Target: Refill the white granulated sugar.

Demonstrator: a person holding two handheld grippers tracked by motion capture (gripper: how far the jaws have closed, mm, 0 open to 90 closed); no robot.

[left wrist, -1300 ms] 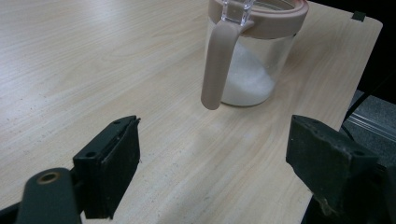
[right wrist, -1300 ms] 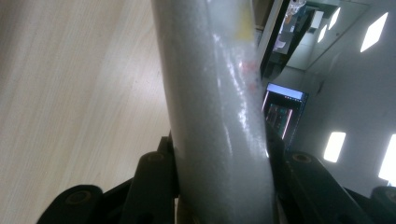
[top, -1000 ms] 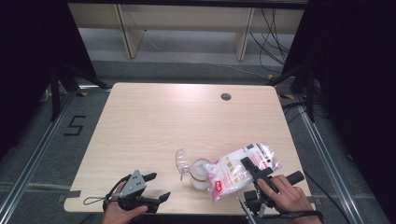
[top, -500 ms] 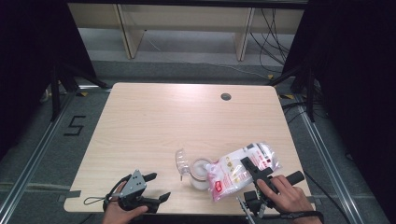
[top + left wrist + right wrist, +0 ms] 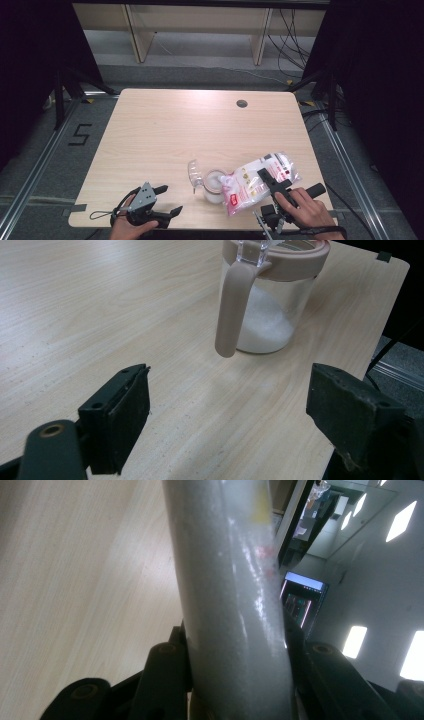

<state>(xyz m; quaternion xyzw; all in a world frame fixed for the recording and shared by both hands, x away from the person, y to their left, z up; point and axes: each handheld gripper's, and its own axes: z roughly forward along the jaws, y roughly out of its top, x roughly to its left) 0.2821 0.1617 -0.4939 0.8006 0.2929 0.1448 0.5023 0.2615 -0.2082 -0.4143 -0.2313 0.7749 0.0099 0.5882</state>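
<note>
While the right gripper point(image 5: 272, 182) pinches the plastic bag point(image 5: 260, 177) of white powder, the bag's mouth tilts over the open jar point(image 5: 215, 186) near the bench point(image 5: 200, 125) front edge; left gripper point(image 5: 167, 200) rests spread wide just left of the jar, jaws empty; jar holds some white powder, lid point(image 5: 194, 172) flipped up.

A pale wooden worktop point(image 5: 175, 130) with rounded corners and 1 dark round hole point(image 5: 242, 103) near its far edge carries a clear glass jar with a beige lid rim and handle point(image 5: 265, 295), part-filled with white grains
</note>
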